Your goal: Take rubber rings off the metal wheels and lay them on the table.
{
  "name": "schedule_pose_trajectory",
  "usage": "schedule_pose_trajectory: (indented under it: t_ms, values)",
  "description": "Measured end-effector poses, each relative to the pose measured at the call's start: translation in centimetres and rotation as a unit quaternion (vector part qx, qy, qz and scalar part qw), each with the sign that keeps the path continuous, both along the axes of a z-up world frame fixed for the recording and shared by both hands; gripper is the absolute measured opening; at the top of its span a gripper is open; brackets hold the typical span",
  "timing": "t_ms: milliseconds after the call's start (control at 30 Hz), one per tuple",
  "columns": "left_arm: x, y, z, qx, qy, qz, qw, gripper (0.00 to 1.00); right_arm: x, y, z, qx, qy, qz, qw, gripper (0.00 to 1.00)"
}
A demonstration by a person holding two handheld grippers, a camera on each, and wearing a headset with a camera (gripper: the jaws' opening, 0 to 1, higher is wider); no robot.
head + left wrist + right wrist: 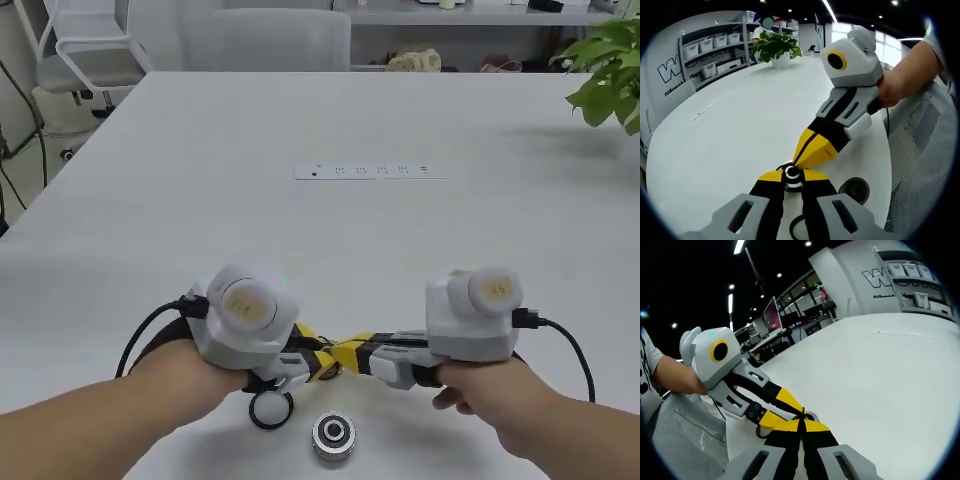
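My left gripper point(792, 176) is shut on a small metal wheel point(792, 180), whose black rubber ring point(783, 167) shows at its edge. My right gripper point(801, 421) comes in from the opposite side. Its jaws are pressed together on that ring, right at the wheel point(812, 416). In the head view both grippers meet tip to tip low over the near table edge, the left gripper point(316, 366) facing the right gripper point(352, 358). A loose black ring point(270, 408) lies on the table below them. Beside it stands a second wheel point(333, 435).
The white table point(320, 220) stretches far ahead, with a flat white power strip point(370, 171) in its middle. A potted plant point(610, 70) stands at the far right, and a white chair point(85, 45) at the far left corner.
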State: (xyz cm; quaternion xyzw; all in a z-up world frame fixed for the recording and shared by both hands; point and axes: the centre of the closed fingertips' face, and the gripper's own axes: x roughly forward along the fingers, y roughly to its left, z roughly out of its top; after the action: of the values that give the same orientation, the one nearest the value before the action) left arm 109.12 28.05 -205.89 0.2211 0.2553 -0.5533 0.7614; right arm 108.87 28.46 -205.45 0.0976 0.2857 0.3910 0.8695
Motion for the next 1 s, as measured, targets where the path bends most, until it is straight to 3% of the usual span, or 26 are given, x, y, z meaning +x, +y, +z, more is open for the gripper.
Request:
schedule_pose_trajectory:
  t_ms: [500, 1000]
  values:
    - [-0.06, 0.0, 0.07, 0.004, -0.004, -0.013, 0.9999, 0.09, 0.13, -0.39, 0.02, 0.0, -0.001, -0.005, 1.0, 0.0]
    - [-0.63, 0.29, 0.96, -0.008, 0.003, -0.02, 0.9998, 0.21, 0.15, -0.31, 0.41, 0.012, -0.002, -0.005, 0.9999, 0.0]
